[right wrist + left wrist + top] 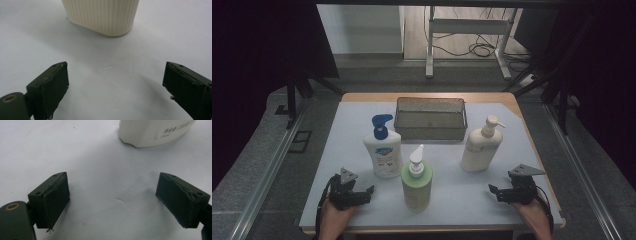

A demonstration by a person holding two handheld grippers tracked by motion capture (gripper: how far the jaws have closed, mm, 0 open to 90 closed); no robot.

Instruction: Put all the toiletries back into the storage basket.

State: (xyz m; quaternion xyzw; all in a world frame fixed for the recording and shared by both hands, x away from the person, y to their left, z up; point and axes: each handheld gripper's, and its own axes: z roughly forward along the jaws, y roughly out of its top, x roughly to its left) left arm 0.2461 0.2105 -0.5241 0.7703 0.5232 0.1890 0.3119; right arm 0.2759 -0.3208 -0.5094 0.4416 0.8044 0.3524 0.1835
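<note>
Three pump bottles stand on the white mat [512,120]. A white bottle with a blue pump [383,150] is at the left, a green bottle with a white pump [416,181] at the front centre, and a cream bottle [481,146] at the right. My left gripper [354,186] rests open near the front left. Ahead of my left gripper [113,180] is the white bottle's base [150,132], with nothing between the jaws. My right gripper [511,186] rests open at the front right. The ribbed cream bottle [102,15] stands ahead of my right gripper [116,67], whose jaws hold nothing.
A dark wire mesh basket [430,129] stands at the back centre of the mat, behind the bottles. The wooden table edge [512,100] shows around the mat. Metal rails run along both sides, and a desk frame [467,30] stands on the floor beyond.
</note>
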